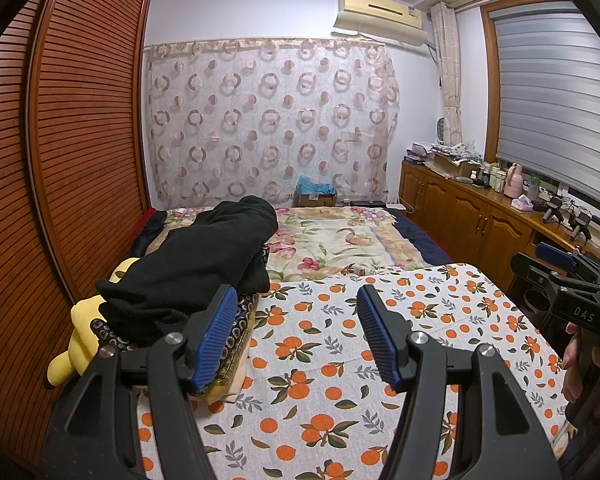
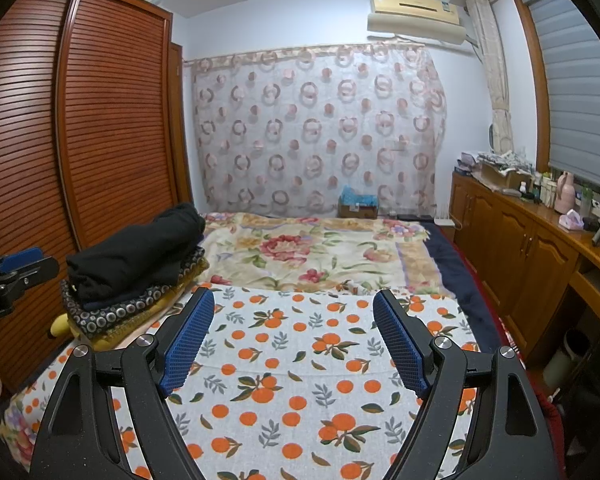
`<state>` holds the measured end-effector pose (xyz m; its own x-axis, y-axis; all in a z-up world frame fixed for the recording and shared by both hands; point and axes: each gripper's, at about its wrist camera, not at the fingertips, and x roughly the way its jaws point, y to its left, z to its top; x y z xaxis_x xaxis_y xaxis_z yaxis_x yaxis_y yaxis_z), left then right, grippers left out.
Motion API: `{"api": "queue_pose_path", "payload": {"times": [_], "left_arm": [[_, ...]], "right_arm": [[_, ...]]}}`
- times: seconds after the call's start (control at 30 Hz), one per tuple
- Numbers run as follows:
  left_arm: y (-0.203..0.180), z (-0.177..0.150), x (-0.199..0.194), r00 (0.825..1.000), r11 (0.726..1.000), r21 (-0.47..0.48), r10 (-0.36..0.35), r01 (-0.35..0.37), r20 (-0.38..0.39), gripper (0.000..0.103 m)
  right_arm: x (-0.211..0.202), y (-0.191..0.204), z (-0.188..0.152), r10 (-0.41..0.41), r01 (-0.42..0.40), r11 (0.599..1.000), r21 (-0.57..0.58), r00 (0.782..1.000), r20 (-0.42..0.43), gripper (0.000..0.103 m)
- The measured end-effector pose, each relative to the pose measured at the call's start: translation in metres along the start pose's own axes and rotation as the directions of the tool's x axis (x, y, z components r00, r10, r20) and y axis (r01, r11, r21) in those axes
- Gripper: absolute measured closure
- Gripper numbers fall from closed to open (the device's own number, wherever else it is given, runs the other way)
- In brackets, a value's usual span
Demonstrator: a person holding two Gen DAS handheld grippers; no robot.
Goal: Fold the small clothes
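A stack of folded clothes [image 1: 204, 264] lies at the left of the bed, black garment on top, dark ring-patterned cloth and tan layers beneath; the right wrist view shows the same stack [image 2: 132, 268]. My left gripper [image 1: 296, 300] hovers open over the orange-print cloth [image 1: 340, 352], its left pad just beside the stack's near edge, nothing between the pads. My right gripper [image 2: 294, 304] is open wider above the same orange-print cloth [image 2: 300, 380], also empty. The right gripper's tip [image 1: 556, 256] shows at the right edge of the left wrist view.
A yellow plush toy [image 1: 80, 332] lies under the stack's near left corner. A slatted wooden wardrobe [image 1: 80, 140] runs along the left. A floral blanket [image 2: 320, 256] covers the far bed. Wooden cabinets [image 2: 520, 248] with clutter stand at right. A cardboard box [image 2: 358, 206] sits by the curtain.
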<state>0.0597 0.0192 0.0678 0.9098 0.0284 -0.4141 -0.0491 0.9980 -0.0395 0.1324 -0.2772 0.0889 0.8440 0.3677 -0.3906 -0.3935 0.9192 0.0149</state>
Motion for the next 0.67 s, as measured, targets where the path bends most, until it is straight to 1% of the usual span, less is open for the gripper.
{"api": "queue_pose_path", "payload": {"times": [0.67], "left_arm": [[0.0001, 0.0000, -0.0004, 1.000, 1.000, 0.004, 0.001, -0.001, 0.000, 0.041]], "right_arm": [[0.0010, 0.0000, -0.0013, -0.001, 0.001, 1.000, 0.001, 1.000, 0.001, 0.019]]}}
